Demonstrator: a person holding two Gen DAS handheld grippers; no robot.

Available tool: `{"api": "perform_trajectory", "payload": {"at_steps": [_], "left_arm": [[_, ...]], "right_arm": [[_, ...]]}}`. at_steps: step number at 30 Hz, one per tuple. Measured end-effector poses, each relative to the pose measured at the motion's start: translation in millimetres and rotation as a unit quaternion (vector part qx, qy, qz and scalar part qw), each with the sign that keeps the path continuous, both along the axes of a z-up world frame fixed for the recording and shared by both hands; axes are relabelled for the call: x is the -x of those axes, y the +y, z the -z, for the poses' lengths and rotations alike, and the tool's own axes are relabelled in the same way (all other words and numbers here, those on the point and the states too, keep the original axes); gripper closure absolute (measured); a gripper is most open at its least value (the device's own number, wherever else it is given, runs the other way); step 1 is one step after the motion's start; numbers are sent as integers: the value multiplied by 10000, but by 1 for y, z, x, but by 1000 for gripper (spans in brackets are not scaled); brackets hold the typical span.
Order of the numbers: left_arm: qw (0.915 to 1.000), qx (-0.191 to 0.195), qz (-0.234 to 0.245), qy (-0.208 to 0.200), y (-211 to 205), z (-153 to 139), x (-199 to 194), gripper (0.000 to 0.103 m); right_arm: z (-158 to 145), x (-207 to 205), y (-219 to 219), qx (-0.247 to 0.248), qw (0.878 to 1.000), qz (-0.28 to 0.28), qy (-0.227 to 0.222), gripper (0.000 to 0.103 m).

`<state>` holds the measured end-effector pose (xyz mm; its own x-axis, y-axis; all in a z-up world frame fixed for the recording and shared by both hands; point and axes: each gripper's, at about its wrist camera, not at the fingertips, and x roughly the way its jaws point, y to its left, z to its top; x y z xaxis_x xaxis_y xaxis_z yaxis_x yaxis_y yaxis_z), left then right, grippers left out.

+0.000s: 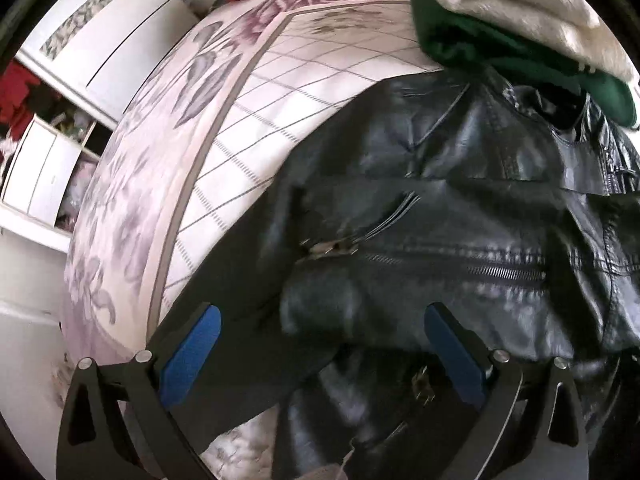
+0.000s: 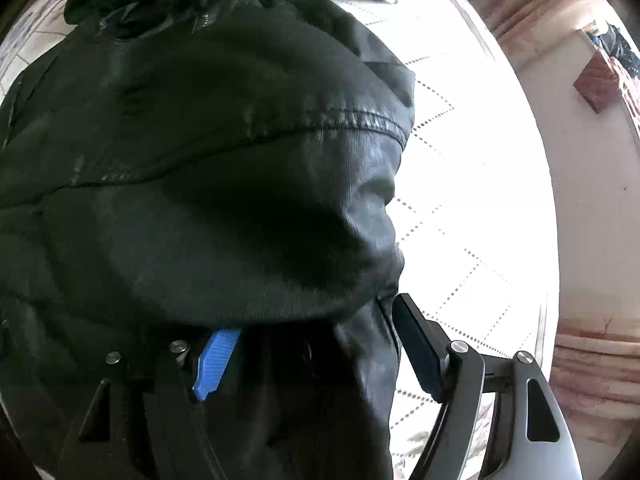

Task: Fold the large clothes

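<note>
1. Bedspread (image 1: 280,92) carries everything; I work on it because its flat checked top gives room to lay a big garment out.
2. Black leather jacket (image 1: 460,184) lies crumpled across it, zip up, collar against a pile of green and cream clothes (image 1: 500,20), so it needs flattening first, I judge.
3. Left gripper (image 1: 320,344) hangs spread over the hem, gripping nothing.
4. Right gripper (image 2: 316,344) stands wide with a jacket fold between its fingers, not pinched.
</note>
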<state>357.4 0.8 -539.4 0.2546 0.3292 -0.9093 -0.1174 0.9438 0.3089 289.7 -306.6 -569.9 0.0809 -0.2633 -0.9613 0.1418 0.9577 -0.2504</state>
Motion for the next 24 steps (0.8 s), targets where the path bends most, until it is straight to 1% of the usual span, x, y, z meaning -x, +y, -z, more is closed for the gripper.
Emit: {"api": "perform_trajectory", "payload": {"at_steps": [3, 6, 8, 10, 11, 12, 14, 15, 17, 18, 19, 22, 24], "left_arm": [[9999, -101, 33, 62, -7, 10, -9, 0], [9997, -186, 46, 128, -11, 19, -12, 0], [9996, -227, 48, 183, -13, 24, -14, 0], [9995, -247, 42, 202, -13, 27, -16, 0], [9994, -260, 46, 208, -13, 28, -17, 0], [9994, -273, 54, 220, -13, 29, -18, 0], [9992, -299, 80, 249, -14, 32, -19, 0], [9992, -300, 83, 269, -14, 33, -19, 0], [9991, -287, 87, 292, -14, 36, -20, 0], [9991, -274, 89, 308, -13, 37, -21, 0], [9991, -258, 82, 316, -13, 37, -21, 0], [9992, -235, 67, 329, -12, 38, -21, 0], [9992, -233, 72, 331, -12, 38, -22, 0]], "right_arm": [[5, 7, 8, 121, 9998, -63, -118, 25], [11, 25, 22, 92, 9997, -26, -227, 25], [12, 35, 22, 61, 9996, -1, -259, 25], [11, 37, 20, 53, 9996, 5, -260, 25], [6, 29, 15, 60, 9997, 4, -251, 25], [8, 36, 16, 57, 9997, 10, -249, 25], [11, 32, 10, 40, 9997, 17, -251, 25], [12, 37, 11, 30, 9997, 21, -251, 25], [7, 21, 9, 38, 9997, 17, -239, 25], [12, 4, 3, 47, 9997, 11, -222, 25], [6, -10, 5, 53, 9998, 5, -205, 25], [-5, -15, 4, 67, 9999, -25, -157, 25], [-5, -15, 4, 74, 9999, -54, -141, 25]]}}
